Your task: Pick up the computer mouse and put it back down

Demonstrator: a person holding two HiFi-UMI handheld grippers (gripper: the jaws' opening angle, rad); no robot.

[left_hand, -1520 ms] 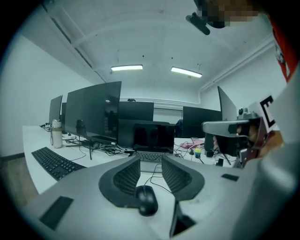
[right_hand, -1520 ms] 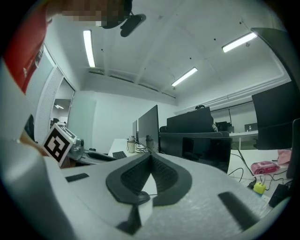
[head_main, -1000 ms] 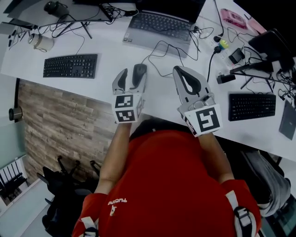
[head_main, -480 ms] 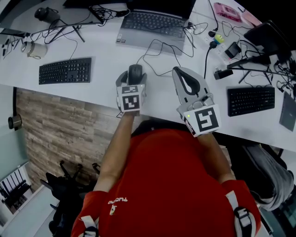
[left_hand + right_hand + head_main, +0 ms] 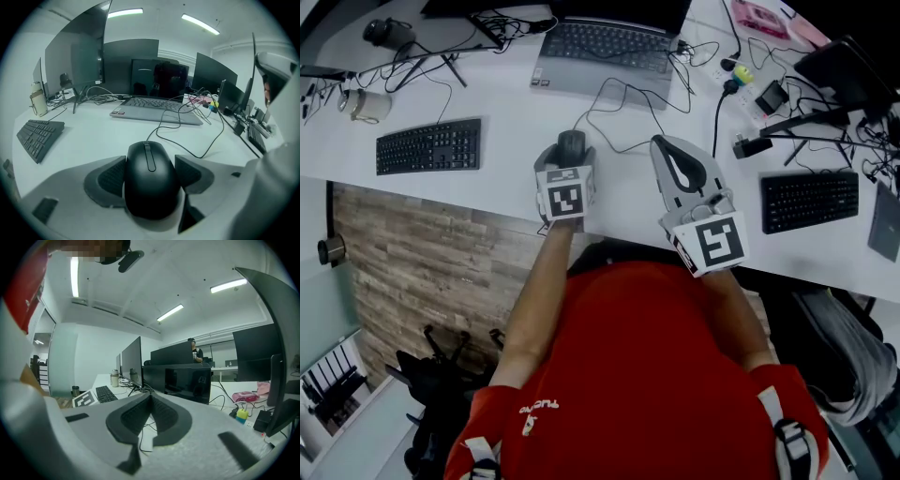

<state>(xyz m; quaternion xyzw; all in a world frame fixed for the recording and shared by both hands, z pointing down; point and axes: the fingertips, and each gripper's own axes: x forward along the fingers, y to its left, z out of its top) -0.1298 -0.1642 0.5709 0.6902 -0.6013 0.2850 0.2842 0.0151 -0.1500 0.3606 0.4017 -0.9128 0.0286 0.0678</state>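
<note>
A black wired computer mouse (image 5: 572, 142) lies on the white desk (image 5: 487, 183), in front of the laptop. My left gripper (image 5: 570, 156) points down at it, and its two dark pads stand on either side of the mouse (image 5: 150, 185). In the left gripper view the jaws of the left gripper (image 5: 151, 165) are spread wide and hug the mouse's flanks, and I see no squeeze. To the right, my right gripper (image 5: 662, 142) hovers above the desk. Its pads (image 5: 140, 416) are closed together with nothing between them.
The mouse's cable (image 5: 614, 98) loops back toward a grey laptop (image 5: 605, 52). A black keyboard (image 5: 428, 145) lies at the left and another keyboard (image 5: 809, 199) at the right. Tangled cables and a power strip (image 5: 750, 89) crowd the right rear. The desk's front edge runs just behind my grippers.
My left gripper has dropped and tipped downward, so its jaws now straddle the mouse on the desk. The mouse has stayed in place. The right gripper has not moved.
</note>
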